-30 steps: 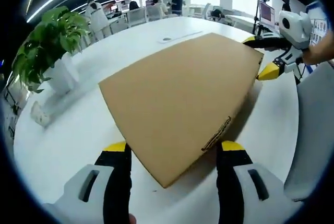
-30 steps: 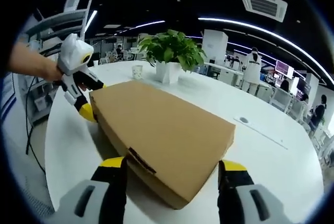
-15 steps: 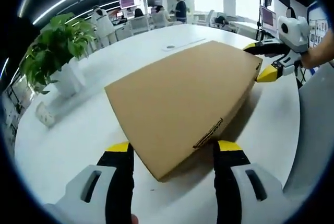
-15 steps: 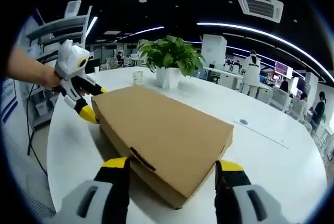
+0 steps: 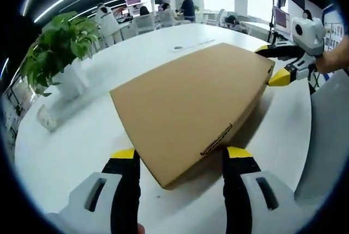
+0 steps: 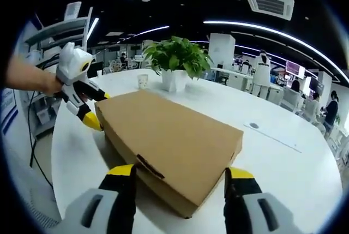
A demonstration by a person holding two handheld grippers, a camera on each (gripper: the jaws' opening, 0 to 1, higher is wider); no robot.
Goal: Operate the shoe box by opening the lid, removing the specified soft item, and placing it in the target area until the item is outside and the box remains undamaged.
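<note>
Shoe box (image 5: 188, 108), lid closed, corners between wide left claw (image 5: 180, 160) and wide right claw (image 6: 180, 177).

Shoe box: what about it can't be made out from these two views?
- Contents: the closed lid hides the soft item in both views of the shoe box.
- Whether the left hand-held gripper touches the box: too small in the right gripper view.
- The same for the right hand-held gripper, small in the left gripper view.
- Dark mark on the box edge: too blurred to read.
</note>
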